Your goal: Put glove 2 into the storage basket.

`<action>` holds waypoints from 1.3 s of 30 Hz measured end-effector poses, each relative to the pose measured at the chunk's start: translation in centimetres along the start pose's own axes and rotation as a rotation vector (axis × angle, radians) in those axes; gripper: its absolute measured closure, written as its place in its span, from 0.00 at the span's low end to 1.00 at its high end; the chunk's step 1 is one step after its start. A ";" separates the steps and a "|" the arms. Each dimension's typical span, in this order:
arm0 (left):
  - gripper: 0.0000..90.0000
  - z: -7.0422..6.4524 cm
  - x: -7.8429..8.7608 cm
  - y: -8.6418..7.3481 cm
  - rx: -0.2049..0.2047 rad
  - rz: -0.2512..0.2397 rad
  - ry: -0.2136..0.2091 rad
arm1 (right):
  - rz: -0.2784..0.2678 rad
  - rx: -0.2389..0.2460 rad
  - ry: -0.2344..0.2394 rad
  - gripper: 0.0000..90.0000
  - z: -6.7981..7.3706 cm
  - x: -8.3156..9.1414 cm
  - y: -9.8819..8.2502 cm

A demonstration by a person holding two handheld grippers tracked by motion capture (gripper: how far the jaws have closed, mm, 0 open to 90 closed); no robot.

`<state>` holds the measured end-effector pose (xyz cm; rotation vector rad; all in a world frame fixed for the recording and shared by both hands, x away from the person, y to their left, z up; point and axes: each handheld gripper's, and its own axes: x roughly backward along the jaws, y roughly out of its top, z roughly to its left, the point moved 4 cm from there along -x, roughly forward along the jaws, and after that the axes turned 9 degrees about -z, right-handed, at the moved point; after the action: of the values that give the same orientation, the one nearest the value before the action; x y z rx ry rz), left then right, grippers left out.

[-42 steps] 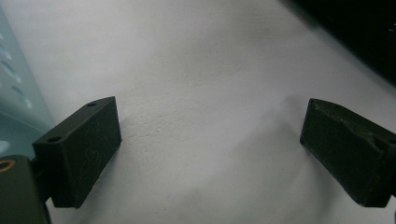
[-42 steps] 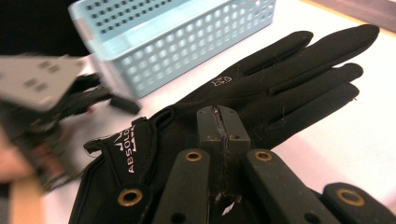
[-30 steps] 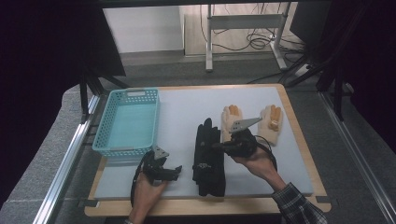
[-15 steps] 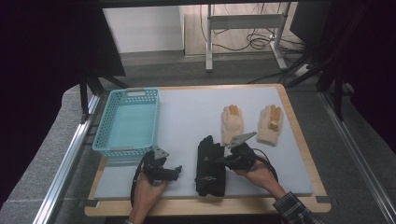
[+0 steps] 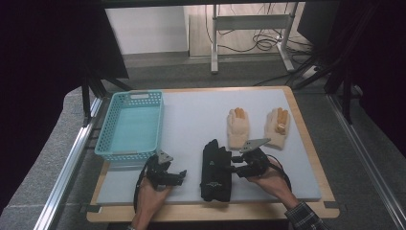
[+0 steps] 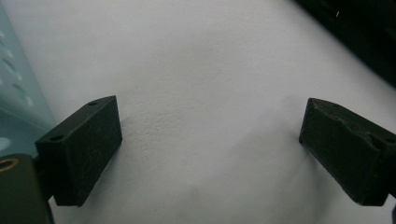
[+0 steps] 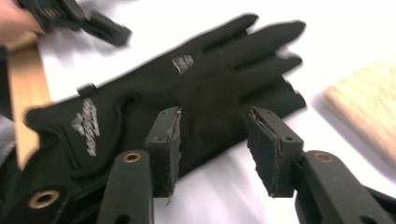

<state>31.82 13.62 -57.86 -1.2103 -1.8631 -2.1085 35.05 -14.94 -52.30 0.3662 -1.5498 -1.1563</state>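
**Ana:** Black gloves (image 5: pixel 215 168) lie flat near the front edge of the white table (image 5: pixel 191 120), fingers pointing away from the person, one seemingly stacked on the other. Why there?

**Ben:** My guess is that it keeps them within easy reach of both hands. They sit between the two grippers, with the right gripper (image 5: pixel 234 166) at their right edge and the left gripper (image 5: pixel 181 175) a little apart on the other side.

**Ana:** Is the right one holding them?

**Ben:** No. In the right gripper view its jaws have just been opening and now stand half apart, with the edge of the glove's palm between them, but the pads (image 7: pixel 164 149) are not pressing on the cloth. That looks like either a fresh release or a re-aim for a better bite.

**Ana:** And the left?

**Ben:** Jaws spread wide over bare table, nothing between them. It hangs low beside the front corner of the blue basket (image 5: pixel 131 125), probably waiting its turn.

**Ana:** The basket seems the likely goal.

**Ben:** I'd judge so; it is empty and open at the left. The tan gloves (image 5: pixel 238 127) lie apart farther back on the right, untouched for now.
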 end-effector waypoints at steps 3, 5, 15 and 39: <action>0.08 0.0 0.2 -0.1 0.001 0.000 -0.003 | -0.009 -0.012 -0.020 0.54 0.0 0.5 -1.0; 0.08 0.0 0.4 -0.3 -0.005 0.003 -0.007 | -0.015 -0.019 -0.025 0.53 0.0 0.9 -1.5; 0.02 1.1 1.8 -1.4 -0.013 0.015 -0.005 | 0.012 0.051 0.006 0.93 2.2 1.2 -3.8; 0.05 2.5 2.4 -1.9 -0.047 0.003 -0.057 | 0.007 0.053 0.011 0.94 5.2 -4.6 -1.9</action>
<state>30.35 17.27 -58.09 -1.2956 -1.8426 -2.1505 31.43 -9.96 -56.04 0.4018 -1.5734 -1.1072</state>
